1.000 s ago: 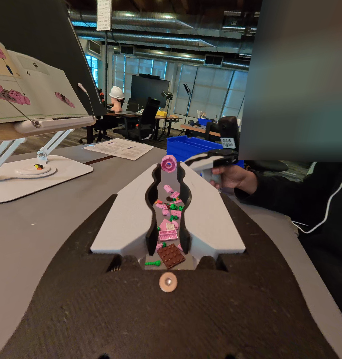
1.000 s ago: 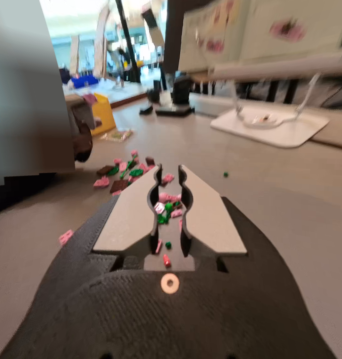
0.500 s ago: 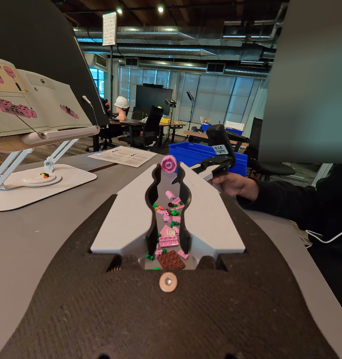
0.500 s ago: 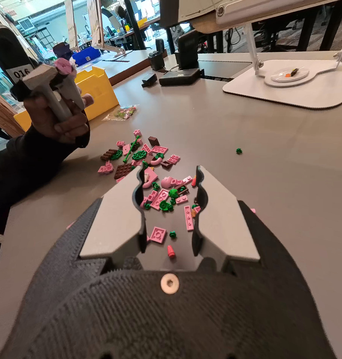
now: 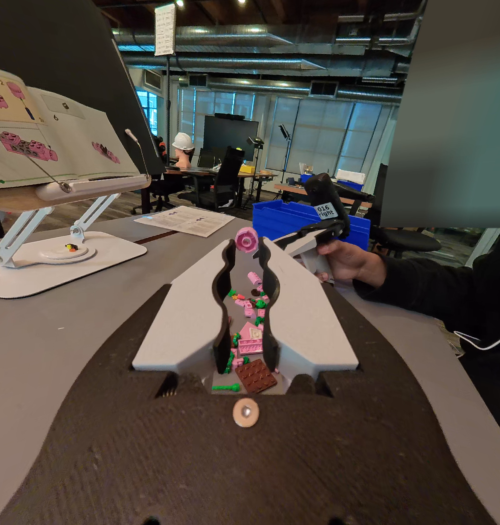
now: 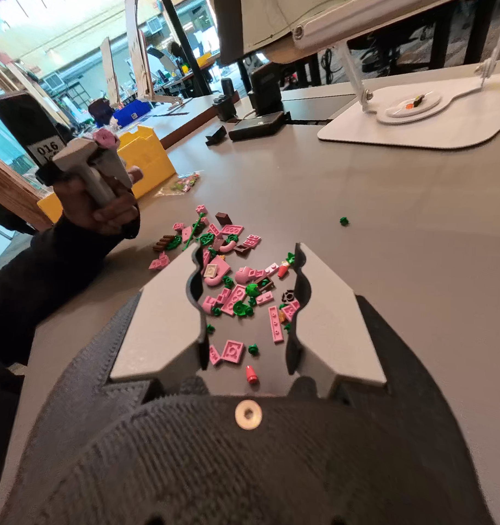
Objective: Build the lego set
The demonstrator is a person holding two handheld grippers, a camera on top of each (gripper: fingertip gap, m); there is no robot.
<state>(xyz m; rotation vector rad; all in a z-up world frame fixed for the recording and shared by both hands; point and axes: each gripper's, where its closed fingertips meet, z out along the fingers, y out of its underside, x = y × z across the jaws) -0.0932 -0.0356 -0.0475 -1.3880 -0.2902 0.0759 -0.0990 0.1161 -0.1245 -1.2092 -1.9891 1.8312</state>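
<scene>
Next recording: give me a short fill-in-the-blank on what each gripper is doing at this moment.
1. The left gripper is shut on a round piece coloured ____.
2. The right gripper, over the loose pieces, is ____.
3. The lone green stud lies on the ____.

Missing words: pink; open; table

A white tag with printed characters sits on the right gripper, right of the book stand. The instruction booklet on that stand bears step numerals. Beyond the stand lies a printed sheet, and above that hangs a lettered sign. The left gripper wears a similar tag.
</scene>
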